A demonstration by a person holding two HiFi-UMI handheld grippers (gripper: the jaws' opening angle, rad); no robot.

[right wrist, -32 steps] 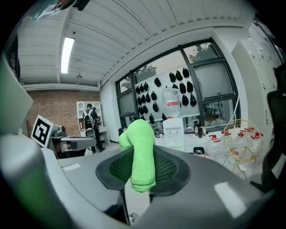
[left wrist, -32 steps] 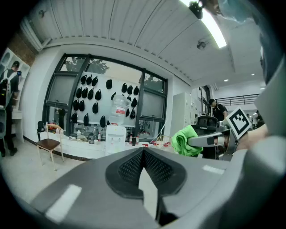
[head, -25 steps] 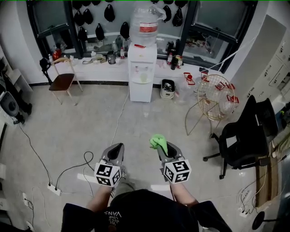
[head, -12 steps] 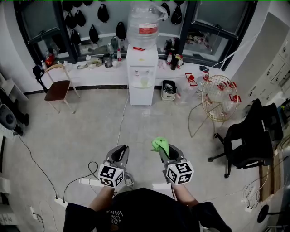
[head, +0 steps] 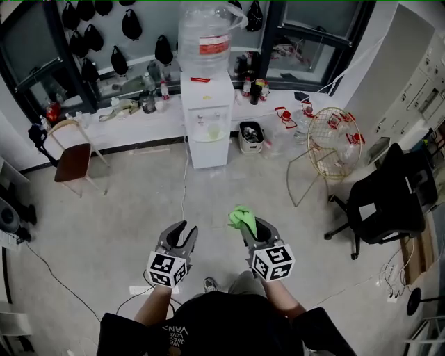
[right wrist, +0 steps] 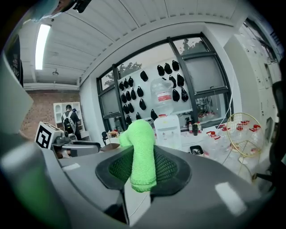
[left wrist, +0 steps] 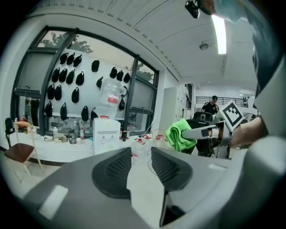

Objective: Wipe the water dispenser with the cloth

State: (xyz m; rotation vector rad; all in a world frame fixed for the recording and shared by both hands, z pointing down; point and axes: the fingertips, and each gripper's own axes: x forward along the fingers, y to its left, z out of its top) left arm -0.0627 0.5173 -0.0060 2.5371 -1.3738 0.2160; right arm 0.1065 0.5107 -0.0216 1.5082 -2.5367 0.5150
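Water dispenser (head: 207, 118) is pictured against the window (head: 316, 15), well ahead of both tools; the green cloth (head: 240, 217) is clamped in the right tool (head: 252, 225), while the left tool (head: 179, 231), jaws just opened, is carried empty.

Your left gripper (left wrist: 141, 157) had its jaws pressed together; they have just been opening and now stand apart, nothing between them. You've carried it and your right gripper (head: 252, 226) nearer the dispenser (head: 207, 119).
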